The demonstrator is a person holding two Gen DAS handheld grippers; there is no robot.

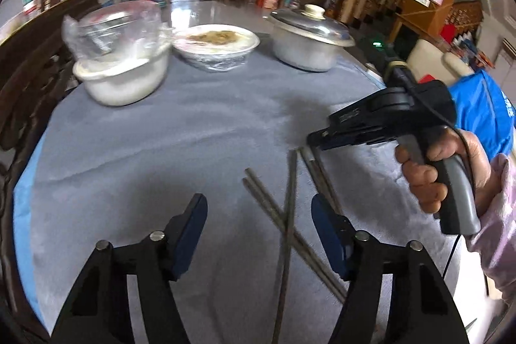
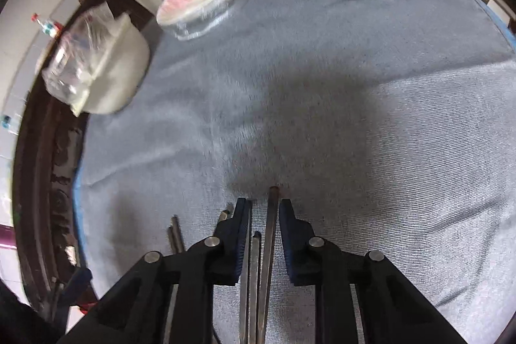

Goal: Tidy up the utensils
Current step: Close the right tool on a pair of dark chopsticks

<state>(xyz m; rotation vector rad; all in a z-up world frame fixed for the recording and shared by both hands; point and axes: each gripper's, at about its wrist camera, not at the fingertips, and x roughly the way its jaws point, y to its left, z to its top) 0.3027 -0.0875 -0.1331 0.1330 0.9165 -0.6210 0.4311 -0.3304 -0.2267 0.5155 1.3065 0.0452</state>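
Grey-blue cloth (image 1: 193, 134) covers the round table. At its far edge, from left to right, we see a white bowl (image 1: 125, 79), a wrapped plate of food (image 1: 216, 42) and a lidded metal pot (image 1: 309, 37). Our left gripper (image 1: 258, 215) hovers with its jaws wide apart. Metal chopsticks (image 1: 283, 215) lie crossed on the cloth just beyond. Our right gripper (image 2: 264, 221) has its jaws narrowly apart around two of them.
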